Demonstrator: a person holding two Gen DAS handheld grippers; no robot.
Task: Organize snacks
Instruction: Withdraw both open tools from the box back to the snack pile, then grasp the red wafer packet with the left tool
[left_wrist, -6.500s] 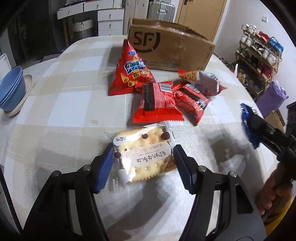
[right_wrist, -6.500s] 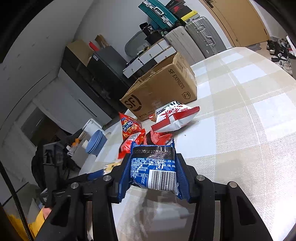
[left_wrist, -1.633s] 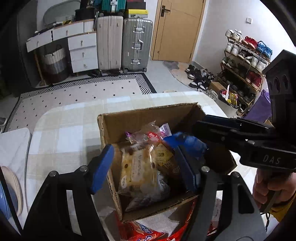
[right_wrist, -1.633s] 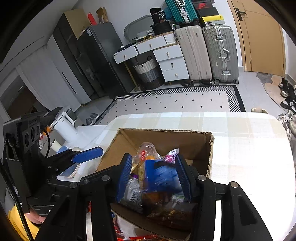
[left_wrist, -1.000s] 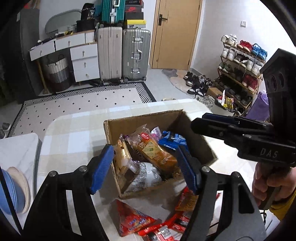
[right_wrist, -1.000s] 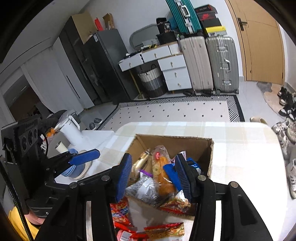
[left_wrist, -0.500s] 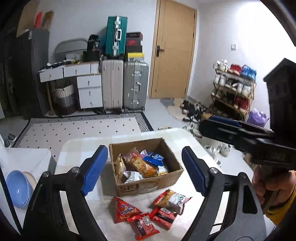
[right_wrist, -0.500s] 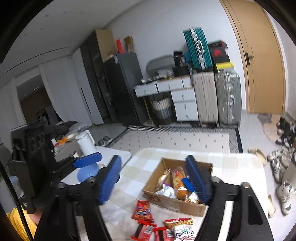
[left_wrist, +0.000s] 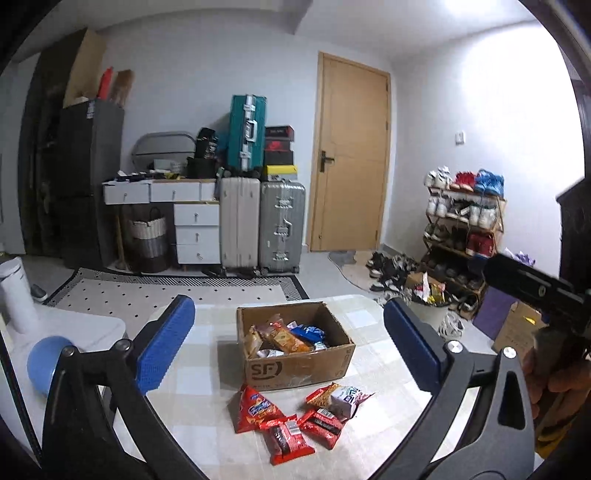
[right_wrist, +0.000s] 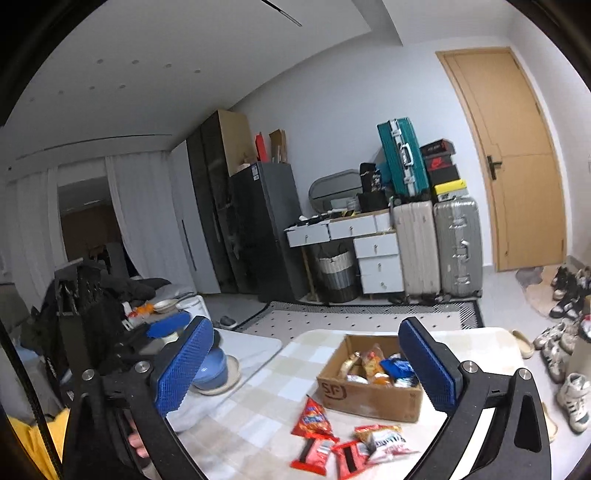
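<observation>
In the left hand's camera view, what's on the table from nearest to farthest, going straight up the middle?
Red chocolate-bar packet → red triangular chip bag → cardboard box of snacks → far table edge.

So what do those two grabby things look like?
Both are black frames with silver bolts. The left gripper and the right gripper each have two flat blue bumpy-textured pads. A yellow sleeve shows behind the left one.
</observation>
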